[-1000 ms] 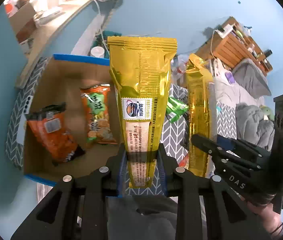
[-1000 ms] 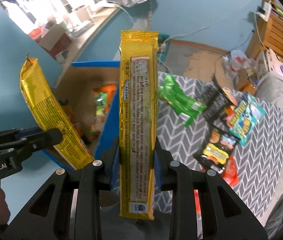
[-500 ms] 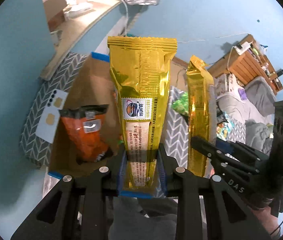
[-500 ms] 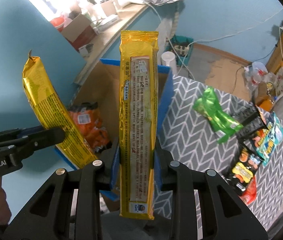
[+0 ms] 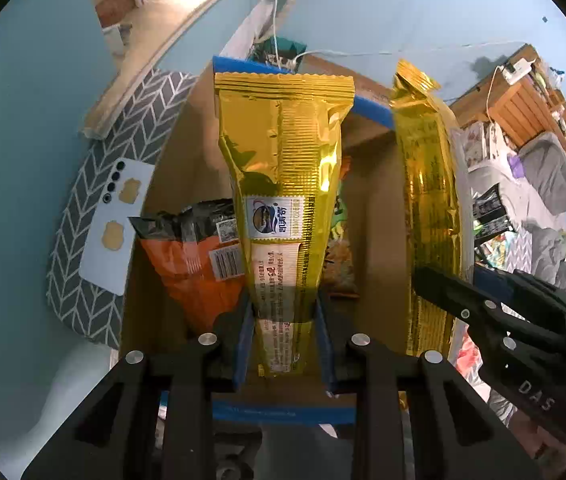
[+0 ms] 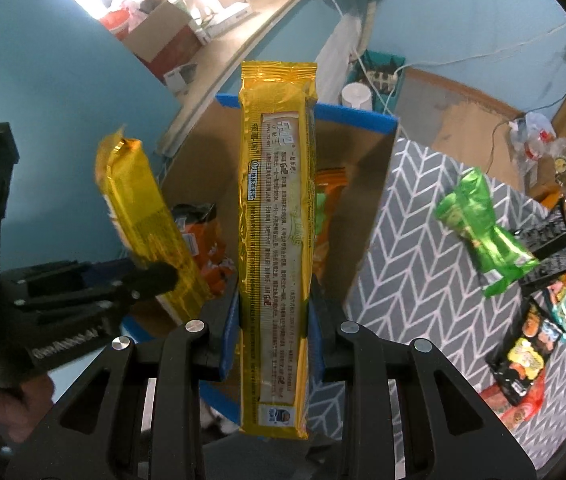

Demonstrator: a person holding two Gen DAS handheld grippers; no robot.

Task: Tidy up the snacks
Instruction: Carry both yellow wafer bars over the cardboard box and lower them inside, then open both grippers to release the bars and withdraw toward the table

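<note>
The letters "DAS" stood in white on the black right claw (image 5: pixel 443 288). The left claw (image 6: pixel 163 276) bore blurred white lettering, unreadable. The gold packets' (image 5: pixel 283 208) printed labels were too small to read.

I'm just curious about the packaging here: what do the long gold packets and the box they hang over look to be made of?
Gold packet in the left hand-held gripper: probably metallised plastic film, glossy, with mirror glints, creases and a crimped end seal. Gold packet in the right hand-held gripper: seemingly the same shiny film, printed.

Box: likely cardboard, with matte brown walls; its blue rim looks like tape.
</note>
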